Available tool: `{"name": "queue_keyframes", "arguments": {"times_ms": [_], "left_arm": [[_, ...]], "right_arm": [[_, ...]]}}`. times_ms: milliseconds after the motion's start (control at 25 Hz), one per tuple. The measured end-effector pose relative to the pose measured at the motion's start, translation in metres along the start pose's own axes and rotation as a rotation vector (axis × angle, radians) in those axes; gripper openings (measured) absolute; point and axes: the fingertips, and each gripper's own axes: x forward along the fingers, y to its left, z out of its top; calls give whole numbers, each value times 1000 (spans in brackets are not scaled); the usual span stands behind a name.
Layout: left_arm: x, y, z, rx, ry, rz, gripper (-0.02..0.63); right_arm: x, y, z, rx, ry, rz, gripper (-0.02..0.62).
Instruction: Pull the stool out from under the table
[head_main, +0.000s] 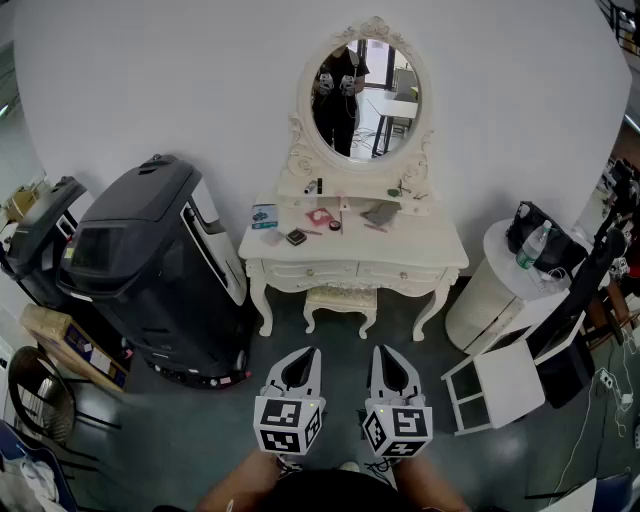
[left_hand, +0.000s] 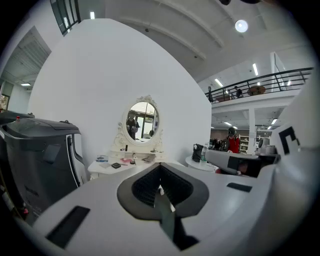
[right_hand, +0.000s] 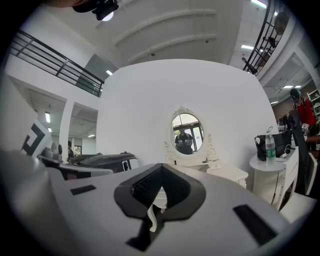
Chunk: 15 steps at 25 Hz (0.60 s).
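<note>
Nearest, side by side over the grey floor (head_main: 200, 430):
- Left gripper (head_main: 303, 356): white shell, marker cube at the rear. Jaws closed tip to tip, nothing between them.
- Right gripper (head_main: 386, 354): same build. Jaws fully closed, nothing held.

Both point toward the furniture ahead and touch nothing.

Next, past a strip of bare floor:
- Stool (head_main: 340, 299): cream, with a patterned seat and carved curved legs. It is tucked under the bench between the bench's front legs, with only its front part showing.
- White shelf unit (head_main: 495, 385): lying on the floor to the right.
- Black wheeled machine (head_main: 150, 270): large, standing just left of the bench.

Beyond:
- Bench (head_main: 440, 250): cream dressing table with carved drawers, set against the white wall.
- On its top: a blue-and-white box (head_main: 264, 215), a small dark case (head_main: 296, 237), a pink item (head_main: 320, 216) and a grey cloth (head_main: 381, 212).
- Round white side table (head_main: 500, 280): right of the bench, carrying a black bag (head_main: 535, 228) and a green bottle (head_main: 533, 247).

Farthest:
- Oval mirror (head_main: 366, 95): ornate cream frame, standing at the back of the bench. It reflects a person.
</note>
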Motion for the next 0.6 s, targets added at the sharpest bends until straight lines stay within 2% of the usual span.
{"name": "queue_keyframes", "arguments": {"times_ms": [600], "left_arm": [[3, -15, -2, 12, 7, -16, 5]], "right_arm": [[-11, -9, 0, 0, -8, 11, 2]]}}
